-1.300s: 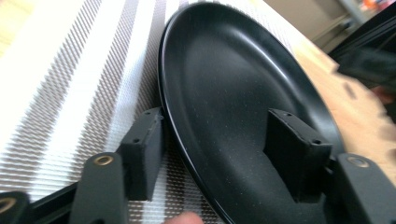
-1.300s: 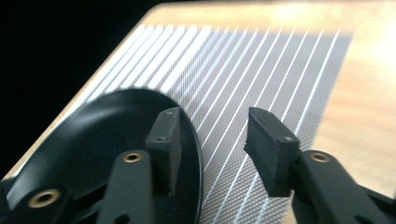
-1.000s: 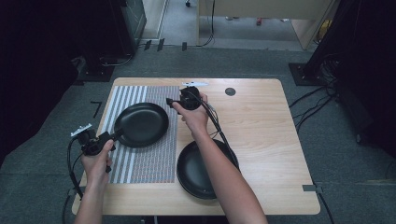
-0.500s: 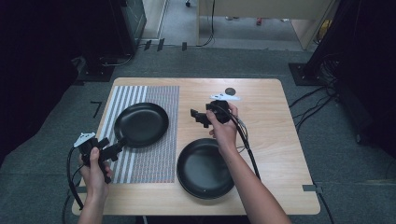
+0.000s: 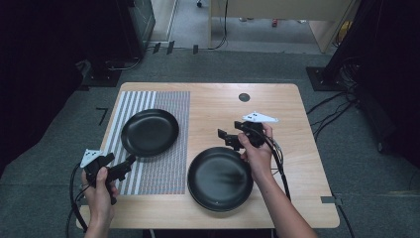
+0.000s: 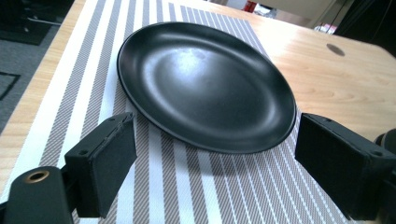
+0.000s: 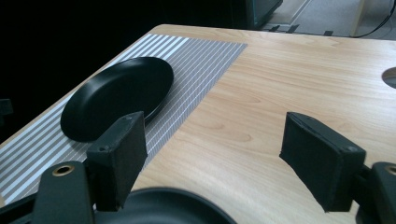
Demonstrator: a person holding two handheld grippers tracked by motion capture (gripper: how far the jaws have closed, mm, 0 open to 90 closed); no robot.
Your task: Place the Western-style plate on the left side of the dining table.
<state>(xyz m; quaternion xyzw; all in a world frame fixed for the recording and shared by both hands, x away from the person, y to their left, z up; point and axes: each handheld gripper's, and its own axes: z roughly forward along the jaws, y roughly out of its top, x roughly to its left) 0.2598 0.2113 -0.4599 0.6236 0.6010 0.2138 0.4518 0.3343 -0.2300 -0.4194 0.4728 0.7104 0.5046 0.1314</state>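
**Two black plates, two empty grippers**

While one black plate (image 5: 150,132) lies flat on the striped mat (image 5: 163,171), the left gripper (image 5: 130,161) sits just off its near rim, jaws wide apart, holding nothing. Over on the bare wood of the table (image 5: 297,163), the right gripper (image 5: 224,138) hangs above the far rim of the second plate (image 5: 219,178). Its jaws have just been opening, with nothing between them.
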